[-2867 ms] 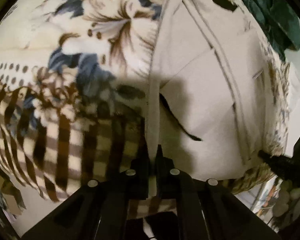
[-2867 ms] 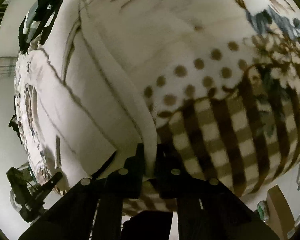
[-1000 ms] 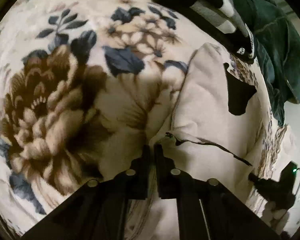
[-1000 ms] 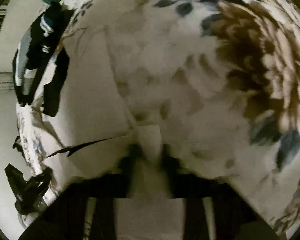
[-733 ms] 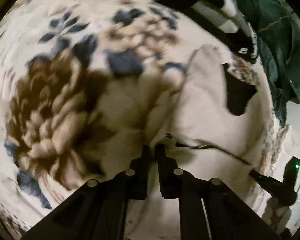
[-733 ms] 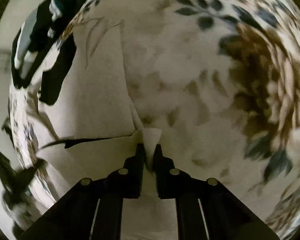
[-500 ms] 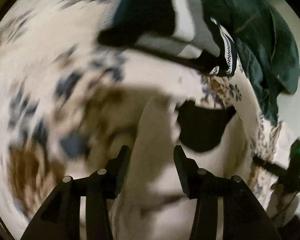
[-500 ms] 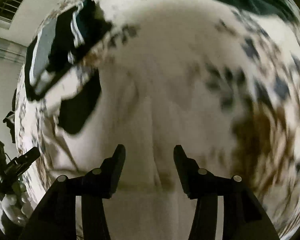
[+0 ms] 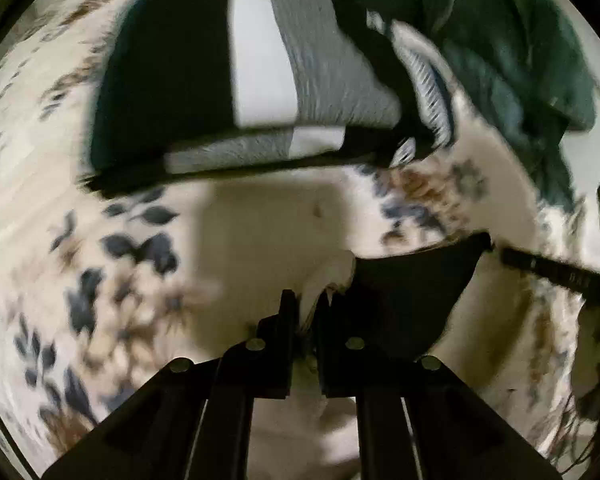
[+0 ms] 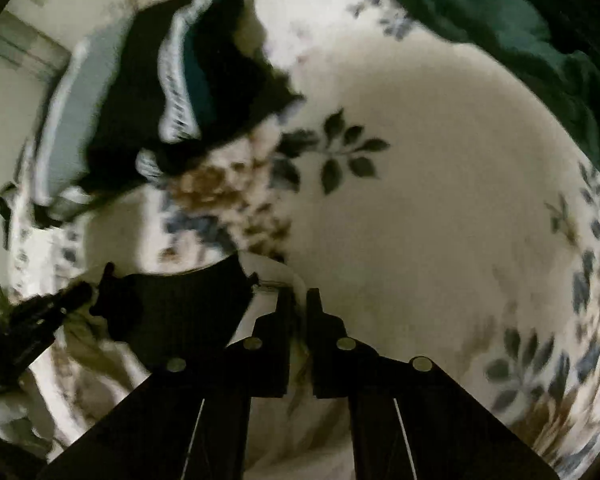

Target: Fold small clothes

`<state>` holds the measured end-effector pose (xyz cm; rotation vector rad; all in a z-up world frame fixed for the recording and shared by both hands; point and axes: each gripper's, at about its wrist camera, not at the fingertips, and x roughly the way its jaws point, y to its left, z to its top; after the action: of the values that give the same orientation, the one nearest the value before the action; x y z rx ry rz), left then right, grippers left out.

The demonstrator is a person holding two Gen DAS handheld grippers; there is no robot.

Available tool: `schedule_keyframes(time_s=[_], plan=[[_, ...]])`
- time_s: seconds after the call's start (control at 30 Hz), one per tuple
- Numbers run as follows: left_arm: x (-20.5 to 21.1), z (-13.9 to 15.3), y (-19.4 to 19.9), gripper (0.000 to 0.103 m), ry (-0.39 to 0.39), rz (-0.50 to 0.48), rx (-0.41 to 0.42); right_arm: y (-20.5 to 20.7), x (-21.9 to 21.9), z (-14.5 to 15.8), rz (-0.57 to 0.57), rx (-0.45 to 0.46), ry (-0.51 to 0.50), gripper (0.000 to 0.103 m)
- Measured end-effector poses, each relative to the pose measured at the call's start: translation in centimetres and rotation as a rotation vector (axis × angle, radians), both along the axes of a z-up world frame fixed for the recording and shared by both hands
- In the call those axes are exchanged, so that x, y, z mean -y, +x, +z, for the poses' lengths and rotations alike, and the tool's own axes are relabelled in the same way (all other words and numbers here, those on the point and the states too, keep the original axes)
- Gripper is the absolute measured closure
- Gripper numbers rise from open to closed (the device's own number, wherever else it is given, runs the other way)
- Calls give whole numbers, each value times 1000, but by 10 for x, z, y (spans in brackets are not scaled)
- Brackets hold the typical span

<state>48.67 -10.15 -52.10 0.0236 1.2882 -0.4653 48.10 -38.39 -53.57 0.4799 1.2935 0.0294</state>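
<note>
Cream garment lies ahead on the floral blanket; my left gripper and right gripper each pinch one near corner, jaws narrow.

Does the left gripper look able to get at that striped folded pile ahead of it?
Probably not right now: the left gripper is shut on the cream garment. Otherwise only bare floral blanket lies between it and the striped folded pile.

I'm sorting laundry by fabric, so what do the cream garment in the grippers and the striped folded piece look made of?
Cream garment: smooth matte woven cloth, likely cotton, creasing softly. Striped folded piece: ribbed knit by its fine ridges, though blurred.
</note>
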Motion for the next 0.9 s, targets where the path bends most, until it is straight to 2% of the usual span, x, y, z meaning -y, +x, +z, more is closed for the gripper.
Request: schedule_keyframes(time_s=[0.1,0.17,0.3,0.37,0.43,0.5,0.6,0.63,0.67,0.7,0.73,0.77,0.9], plan=[[-20,38,-35,96,-70,27,43,-49,8,34,-25,64,35,97],[-34,57,-60,96,-107,42,55,-90,12,49,-23,71,49,97],[-51,69,-122,96,-138,75,28,-167,-6,58,11,76,35,97],[-62,60,-149,96,-141,108,-18,-218,-7,53,23,55,41,97],[-76,42,-177,95,-150,134,-96,-251,-13,37,39,20,47,97],[-93,13,-201,92,-129,163,-202,-275,-18,12,56,-33,37,97],[-115,-20,-225,88,-152,238,-364,-299,-15,-25,45,-149,73,95],[-126,-23,-232,87,-175,270,-393,-305,-14,-35,40,-187,94,92],[-135,-22,-238,78,-194,291,-404,-312,-10,-40,32,-218,111,84],[-144,-19,-242,73,-208,311,-406,-318,-7,-44,23,-240,122,78],[-151,-15,-245,65,-215,331,-401,-322,-5,-44,17,-246,130,64],[-157,-12,-246,60,-215,350,-392,-327,-1,-43,6,-241,149,57],[-159,-7,-220,60,-238,394,-366,-338,25,-22,-115,-153,241,55]])
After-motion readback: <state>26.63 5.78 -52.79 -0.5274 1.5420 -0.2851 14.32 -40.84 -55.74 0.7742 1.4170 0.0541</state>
